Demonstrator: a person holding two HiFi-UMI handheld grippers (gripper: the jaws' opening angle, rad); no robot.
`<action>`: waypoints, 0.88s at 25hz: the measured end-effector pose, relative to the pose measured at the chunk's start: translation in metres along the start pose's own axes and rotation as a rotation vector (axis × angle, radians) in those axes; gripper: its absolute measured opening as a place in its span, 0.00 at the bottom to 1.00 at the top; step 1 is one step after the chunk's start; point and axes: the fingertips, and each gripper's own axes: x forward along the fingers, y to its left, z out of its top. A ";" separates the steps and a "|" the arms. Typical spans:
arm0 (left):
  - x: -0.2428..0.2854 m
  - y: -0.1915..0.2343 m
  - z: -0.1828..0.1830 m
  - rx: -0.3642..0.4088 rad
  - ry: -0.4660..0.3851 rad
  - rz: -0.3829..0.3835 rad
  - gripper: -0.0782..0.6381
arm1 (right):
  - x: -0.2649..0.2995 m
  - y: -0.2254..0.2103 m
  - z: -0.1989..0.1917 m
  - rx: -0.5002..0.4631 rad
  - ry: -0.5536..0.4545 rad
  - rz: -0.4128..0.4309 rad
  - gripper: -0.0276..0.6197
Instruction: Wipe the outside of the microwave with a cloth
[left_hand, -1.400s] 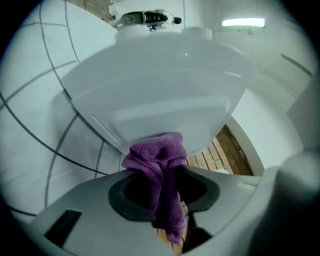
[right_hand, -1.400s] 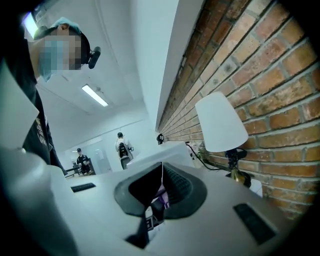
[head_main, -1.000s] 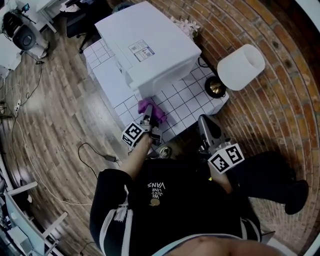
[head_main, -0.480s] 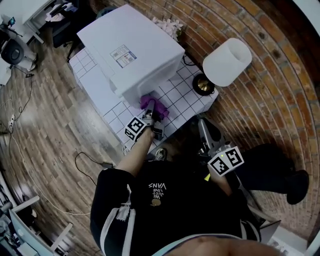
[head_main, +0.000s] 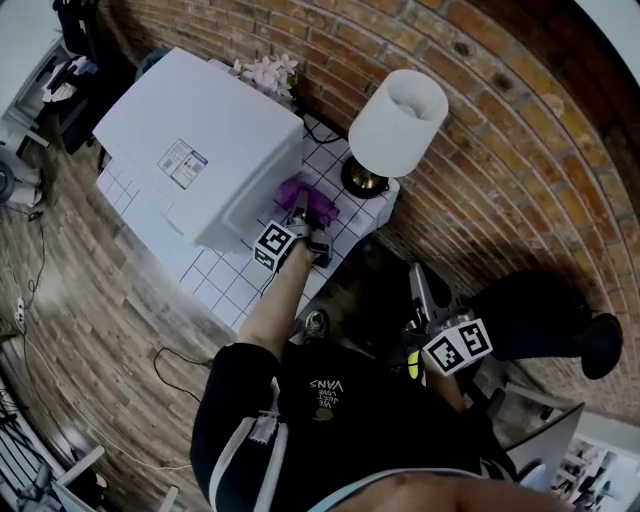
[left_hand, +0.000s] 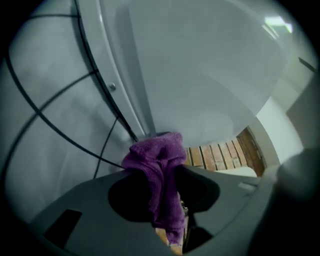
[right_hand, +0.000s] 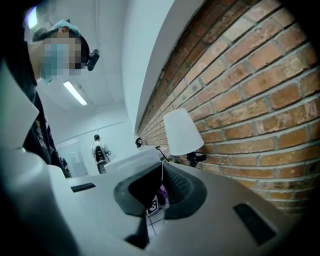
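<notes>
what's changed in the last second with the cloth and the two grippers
The left gripper, shut on the purple cloth, has slid along the side of the microwave, from its near corner towards the lamp and the brick wall. Nothing was taken up or let go. The right gripper stays low by the person's side, holding nothing; the microwave and lamp have not moved.
</notes>
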 end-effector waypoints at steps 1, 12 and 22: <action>0.008 0.000 -0.004 -0.004 0.005 -0.001 0.30 | -0.004 -0.005 -0.001 0.005 0.002 -0.018 0.05; 0.060 -0.015 -0.031 0.019 0.081 -0.021 0.30 | -0.015 -0.022 -0.001 0.014 0.007 -0.078 0.05; 0.005 -0.042 -0.031 0.182 0.223 -0.091 0.30 | 0.016 0.013 -0.002 0.011 -0.002 0.033 0.05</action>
